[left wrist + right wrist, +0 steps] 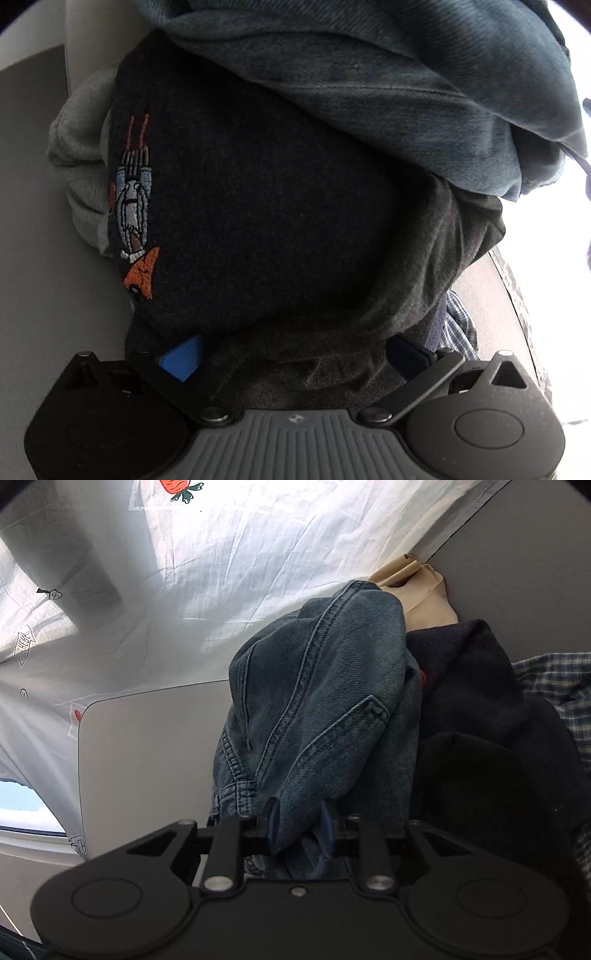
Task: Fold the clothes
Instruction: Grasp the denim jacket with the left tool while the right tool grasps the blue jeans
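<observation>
A dark charcoal garment (277, 229) with an embroidered rocket patch (135, 210) fills the left wrist view. My left gripper (291, 354) is open, its blue fingers (183, 356) spread wide with the dark fabric draped between and over them. A blue denim garment (388, 81) lies on top of it at the upper right. In the right wrist view my right gripper (301, 830) is shut on a bunch of the denim garment (317, 709), which hangs lifted in front of the camera.
A grey garment (79, 162) lies left of the dark one. A plaid shirt (554, 690), a navy garment (480, 686) and a beige cloth (421, 590) are piled at right. A grey tabletop (147, 757) borders a white printed sheet (221, 554).
</observation>
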